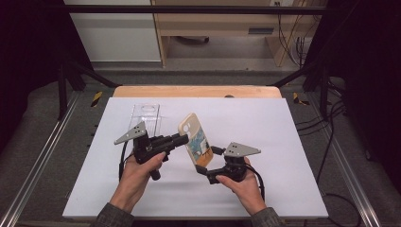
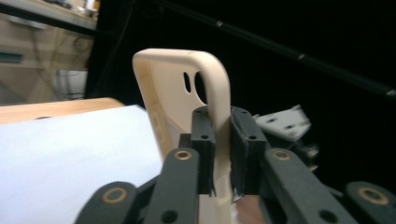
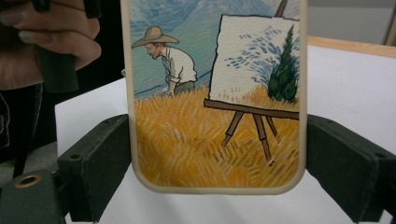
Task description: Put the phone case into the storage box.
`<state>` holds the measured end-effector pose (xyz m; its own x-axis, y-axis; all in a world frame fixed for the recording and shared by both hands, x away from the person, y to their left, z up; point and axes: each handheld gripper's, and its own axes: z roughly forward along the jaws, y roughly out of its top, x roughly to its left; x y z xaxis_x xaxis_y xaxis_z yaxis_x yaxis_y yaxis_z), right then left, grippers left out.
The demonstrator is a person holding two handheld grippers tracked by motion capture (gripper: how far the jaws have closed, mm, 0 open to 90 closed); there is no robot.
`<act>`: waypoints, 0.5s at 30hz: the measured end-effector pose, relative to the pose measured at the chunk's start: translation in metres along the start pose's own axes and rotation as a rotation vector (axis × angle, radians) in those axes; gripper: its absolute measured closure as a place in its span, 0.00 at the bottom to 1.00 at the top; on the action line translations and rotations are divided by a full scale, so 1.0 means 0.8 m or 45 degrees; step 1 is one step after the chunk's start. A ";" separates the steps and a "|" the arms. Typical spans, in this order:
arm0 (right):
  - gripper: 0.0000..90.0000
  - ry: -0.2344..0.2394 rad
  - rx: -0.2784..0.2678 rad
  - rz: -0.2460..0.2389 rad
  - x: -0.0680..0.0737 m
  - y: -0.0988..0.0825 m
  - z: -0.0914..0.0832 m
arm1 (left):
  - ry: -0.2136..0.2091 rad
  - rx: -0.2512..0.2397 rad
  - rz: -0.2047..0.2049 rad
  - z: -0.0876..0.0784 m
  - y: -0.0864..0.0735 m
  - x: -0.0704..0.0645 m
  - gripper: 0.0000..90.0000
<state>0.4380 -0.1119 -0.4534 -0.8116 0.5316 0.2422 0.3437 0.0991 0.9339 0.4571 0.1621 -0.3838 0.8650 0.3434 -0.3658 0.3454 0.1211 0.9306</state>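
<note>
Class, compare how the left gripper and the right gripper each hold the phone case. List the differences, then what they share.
The left gripper pinches one thin side wall of the phone case near its camera holes; the right gripper spans the case's full width at its lower end. So the left jaws stand narrow, the right jaws wide. Both are shut on the case, holding it off the table.

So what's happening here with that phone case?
A person at a white table holds a hand-held tool in each hand, and both tools grip one phone case, held up above the table. The right tool clamps the case across its width near the bottom, picture side facing it: a painter in a straw hat at an easel. The left tool pinches the case's side edge near the camera holes. A clear plastic package lies on the table behind.
</note>
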 end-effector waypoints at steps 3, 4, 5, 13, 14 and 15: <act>0.12 0.022 0.018 0.005 0.000 0.002 0.011 | 0.000 0.009 0.030 0.001 0.001 -0.004 0.91; 0.12 0.032 0.019 0.011 0.000 0.002 0.014 | 0.011 0.011 0.038 0.000 0.002 -0.004 0.91; 0.12 0.036 0.023 0.009 0.000 0.003 0.016 | 0.025 0.009 0.043 -0.001 0.003 -0.004 0.91; 0.13 -0.004 0.030 -0.025 0.002 0.007 0.019 | 0.087 -0.019 0.049 -0.015 0.011 0.000 0.91; 0.13 -0.015 0.032 -0.029 0.002 0.007 0.018 | 0.099 -0.018 0.052 -0.016 0.012 0.001 0.91; 0.12 -0.026 0.036 -0.033 0.002 0.007 0.018 | 0.113 -0.017 0.056 -0.018 0.013 0.001 0.91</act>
<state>0.4454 -0.0987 -0.4515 -0.8107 0.5456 0.2123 0.3361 0.1367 0.9319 0.4564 0.1769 -0.3744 0.8433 0.4298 -0.3227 0.3026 0.1164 0.9460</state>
